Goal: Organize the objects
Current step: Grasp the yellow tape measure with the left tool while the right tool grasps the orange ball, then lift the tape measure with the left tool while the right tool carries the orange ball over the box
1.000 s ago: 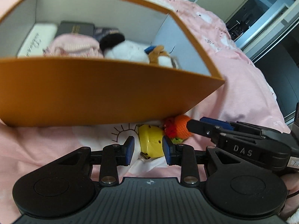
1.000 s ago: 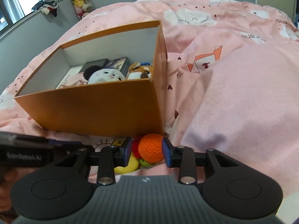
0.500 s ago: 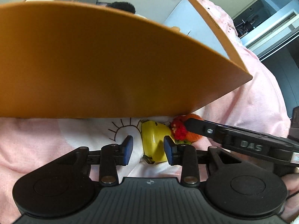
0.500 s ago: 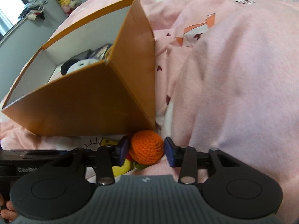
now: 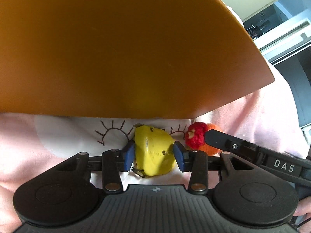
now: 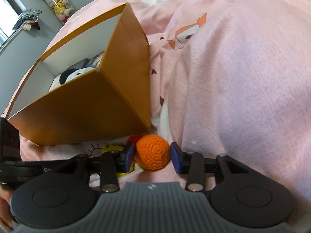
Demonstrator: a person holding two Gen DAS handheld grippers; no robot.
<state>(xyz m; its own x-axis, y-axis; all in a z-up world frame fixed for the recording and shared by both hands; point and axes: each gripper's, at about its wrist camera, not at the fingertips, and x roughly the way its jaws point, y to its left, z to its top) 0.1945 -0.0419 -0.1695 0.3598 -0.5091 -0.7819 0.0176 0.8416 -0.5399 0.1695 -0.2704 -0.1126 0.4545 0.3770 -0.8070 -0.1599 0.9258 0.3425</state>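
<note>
Closing both grips evenly is what I judge this step needs: squeeze each toy across its widest part and lift straight up, so neither one nudges the other, as they lie close together. My left gripper (image 5: 154, 153) has its blue pads (image 5: 129, 155) either side of the yellow plastic toy (image 5: 153, 151), close to its flanks; I cannot tell whether they are pressing it yet. The toy sits on the pink bedspread (image 5: 38, 145), right between the fingers.

My right gripper (image 6: 152, 158) straddles the orange crochet ball (image 6: 152, 151) the same way, its pads at or just off the yarn, the ball centred between them. The ball should give under pressure, so I would pinch it gently.

Just beyond both toys stands the orange box (image 6: 87, 112), its near wall close behind them. It already holds a black-and-white plush (image 6: 72, 75), and I take it as the place for both toys.
</note>
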